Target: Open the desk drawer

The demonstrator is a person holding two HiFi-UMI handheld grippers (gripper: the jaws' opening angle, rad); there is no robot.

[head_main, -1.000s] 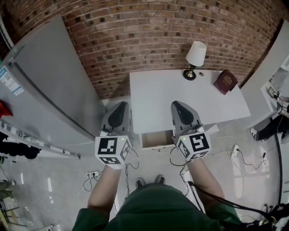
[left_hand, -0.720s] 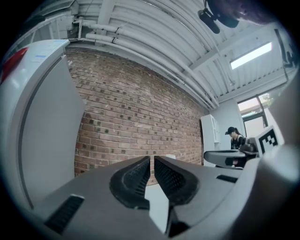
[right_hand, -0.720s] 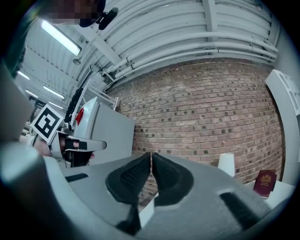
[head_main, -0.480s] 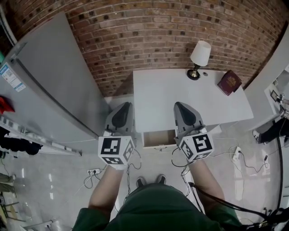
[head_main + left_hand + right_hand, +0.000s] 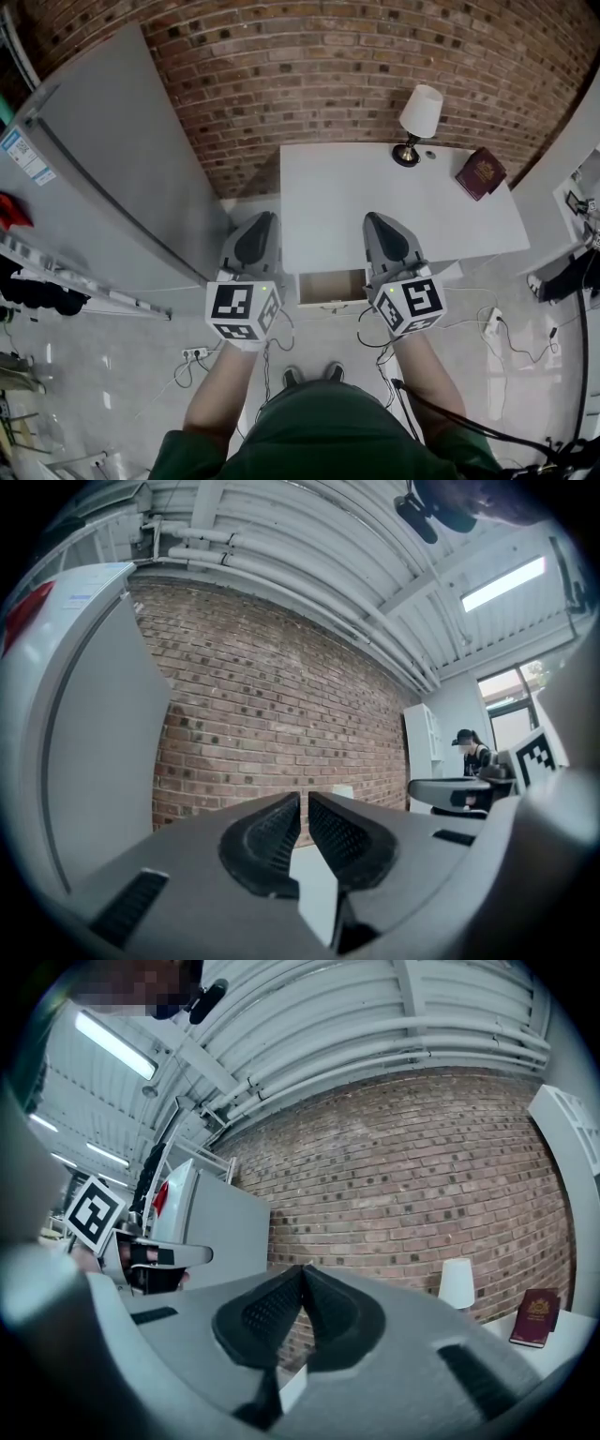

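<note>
Brick wall (image 5: 328, 66) behind, white desk (image 5: 375, 187) against it, grey fridge (image 5: 103, 169) to the left. Lamp (image 5: 419, 112) and red book (image 5: 480, 173) sit at the desk's far right, well apart from both grippers. Drawer (image 5: 330, 286) is under the desk's front edge, pulled out, with its wood inside showing. From the head view it lies between the two grippers.

Left gripper (image 5: 260, 218): in its own view (image 5: 304, 801) the jaws stand a sliver apart. Only a slim gap shows between the ribbed pads (image 5: 267, 834), with nothing in it and nothing touched. It points at the wall past the desk's left edge.

Right gripper (image 5: 375, 217): in its own view (image 5: 302, 1270) the jaw tips meet with nothing clamped, and the lamp and book show off to its right. It hangs over the desk's front edge, just right of the drawer. Contact with desk or drawer cannot be told.

Both forearms reach forward, roughly parallel. Marker cubes (image 5: 242, 312) face up toward the head camera. Grippers are side by side and level with each other. Cables (image 5: 497, 323) trail on the floor to the right.
</note>
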